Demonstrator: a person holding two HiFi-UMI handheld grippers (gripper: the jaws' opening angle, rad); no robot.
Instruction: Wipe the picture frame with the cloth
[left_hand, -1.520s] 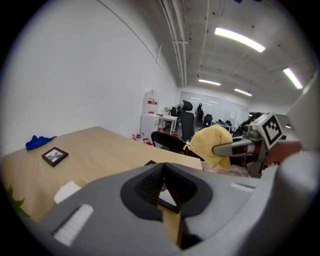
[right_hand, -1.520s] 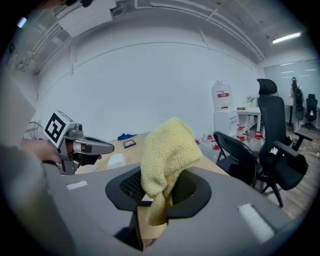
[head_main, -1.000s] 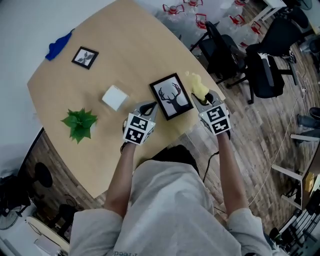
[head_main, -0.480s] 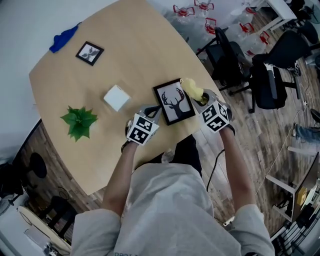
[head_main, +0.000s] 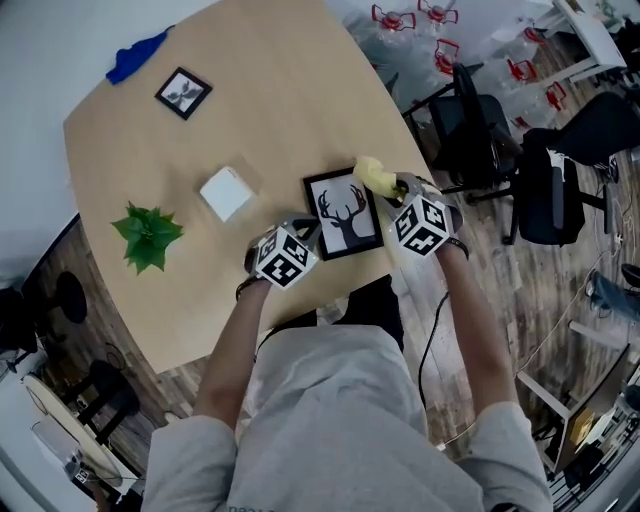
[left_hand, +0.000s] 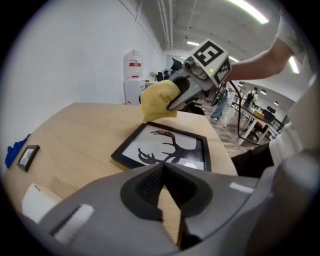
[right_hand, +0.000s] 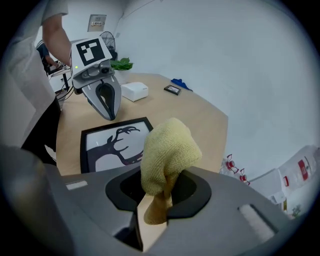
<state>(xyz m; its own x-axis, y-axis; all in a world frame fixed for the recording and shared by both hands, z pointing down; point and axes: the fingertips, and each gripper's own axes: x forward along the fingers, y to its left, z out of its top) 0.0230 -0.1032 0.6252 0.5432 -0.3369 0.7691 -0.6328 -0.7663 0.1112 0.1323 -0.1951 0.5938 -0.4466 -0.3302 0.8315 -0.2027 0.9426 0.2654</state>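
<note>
Wooden table (head_main: 260, 110), head view: picture frame (head_main: 343, 211) lies near your edge; left gripper view: your left gripper (left_hand: 162, 167) closed, empty, just short of it; right gripper view: your right gripper (right_hand: 154, 187) clamps the yellow cloth (right_hand: 167, 150) by the frame's corner, wiping seemingly not started.

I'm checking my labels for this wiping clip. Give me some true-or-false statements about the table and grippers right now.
The right gripper grips a yellow cloth. True.
The deer picture frame stands upright. False: it lies flat on the table.
A green plant sits on the table. True.
The white box rests on that frame. False: it lies apart from it.
The left gripper holds the frame. False: its jaws hold nothing.
</note>
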